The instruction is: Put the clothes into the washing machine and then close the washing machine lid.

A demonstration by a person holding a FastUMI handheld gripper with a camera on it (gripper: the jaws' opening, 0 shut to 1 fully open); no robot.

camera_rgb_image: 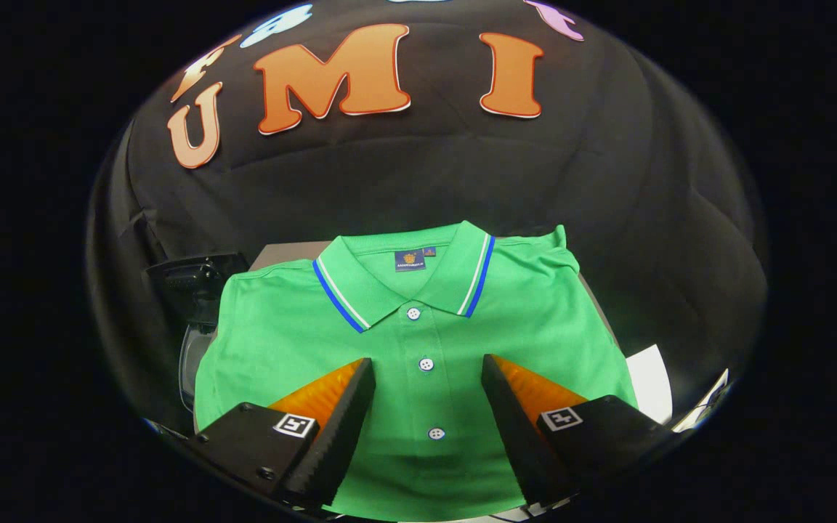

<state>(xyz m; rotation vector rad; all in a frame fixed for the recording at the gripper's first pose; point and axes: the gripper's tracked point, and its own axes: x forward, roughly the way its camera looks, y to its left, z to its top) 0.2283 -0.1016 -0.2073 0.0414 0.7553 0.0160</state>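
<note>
A green polo shirt [418, 341] with a blue-and-white striped collar lies flat and folded on a table, collar away from me and its row of white buttons running between my fingers. My gripper [427, 369] hovers over the shirt's lower front, open, with one finger on each side of the button placket and nothing clamped. I cannot tell whether the fingertips touch the cloth. Left of the shirt stands a dark object [197, 290] with a clear curved part below it, possibly the washing machine; its shape is mostly hidden.
The table's grey top [284, 254] peeks out behind the shirt's left shoulder. A white sheet [651, 388] lies at the shirt's right side. Black cloth walls close in behind and on both sides.
</note>
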